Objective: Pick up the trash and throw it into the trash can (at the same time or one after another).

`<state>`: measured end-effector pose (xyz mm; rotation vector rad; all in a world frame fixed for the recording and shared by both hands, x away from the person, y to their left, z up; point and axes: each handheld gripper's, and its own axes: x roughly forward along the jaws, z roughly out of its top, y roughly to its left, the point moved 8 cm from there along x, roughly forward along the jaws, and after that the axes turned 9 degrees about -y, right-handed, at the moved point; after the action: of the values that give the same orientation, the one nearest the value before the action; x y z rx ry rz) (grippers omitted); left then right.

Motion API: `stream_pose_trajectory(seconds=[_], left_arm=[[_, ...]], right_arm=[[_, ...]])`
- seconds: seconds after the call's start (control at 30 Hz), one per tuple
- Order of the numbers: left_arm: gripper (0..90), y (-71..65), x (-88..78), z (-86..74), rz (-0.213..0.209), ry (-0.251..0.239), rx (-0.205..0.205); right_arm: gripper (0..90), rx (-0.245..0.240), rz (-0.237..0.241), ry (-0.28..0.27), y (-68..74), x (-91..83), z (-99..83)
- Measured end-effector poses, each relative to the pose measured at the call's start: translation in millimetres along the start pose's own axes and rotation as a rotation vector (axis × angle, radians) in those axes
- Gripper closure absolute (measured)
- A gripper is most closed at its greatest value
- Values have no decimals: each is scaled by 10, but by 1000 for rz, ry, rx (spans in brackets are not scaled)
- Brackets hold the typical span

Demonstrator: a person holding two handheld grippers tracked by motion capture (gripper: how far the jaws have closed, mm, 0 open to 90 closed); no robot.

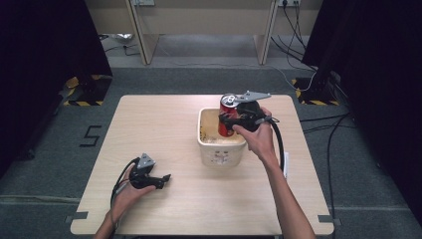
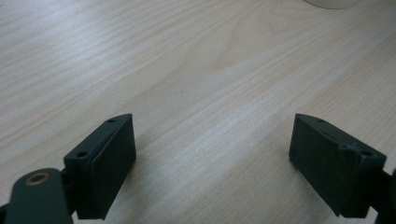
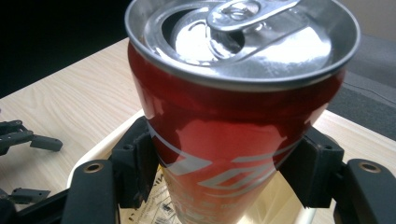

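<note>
A red drink can [image 1: 227, 115] with an opened silver top stands upright over the inside of a cream tub [image 1: 220, 147] near the table's middle. My right gripper [image 1: 226, 120] is shut on the can; in the right gripper view both black pads [image 3: 140, 163] press the can [image 3: 224, 140] at its sides, with the tub's rim [image 3: 93, 154] below. My left gripper [image 1: 165, 179] rests on the wooden table [image 1: 164, 124] at the front left, held by a hand. In the left gripper view its jaws stand wide apart over bare wood, left gripper [image 2: 212, 154] open and holding nothing.
The tub's rim [image 2: 329, 3] peeks in at the top of the left gripper view. Black cables [image 1: 277, 144] trail from both grippers. Dark curtains and hazard-striped stand feet [image 1: 82, 99] flank the table on the grey floor.
</note>
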<state>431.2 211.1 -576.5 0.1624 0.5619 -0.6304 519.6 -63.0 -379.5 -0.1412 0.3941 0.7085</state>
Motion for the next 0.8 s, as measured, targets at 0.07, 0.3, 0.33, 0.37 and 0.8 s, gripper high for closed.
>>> stream_pose_trajectory(seconds=[0.07, 0.3, 0.33, 0.37, 0.8], left_arm=[[141, -1, 0, 0, 0, 0, 0], [141, 0, 0, 0, 0, 0, 0], [141, 0, 1, 0, -1, -1, 0], [141, 0, 1, 0, -1, -1, 0], [141, 0, 1, 0, -1, -1, -1]], right_arm=[[342, 2, -2, -1, -3, 15, -4], [342, 8, -1, 4, 3, 48, -25], [342, 7, 1, 4, 3, 54, -25], [342, 9, 2, 3, 3, 59, -24], [341, 16, 11, 23, 42, 147, -68]])
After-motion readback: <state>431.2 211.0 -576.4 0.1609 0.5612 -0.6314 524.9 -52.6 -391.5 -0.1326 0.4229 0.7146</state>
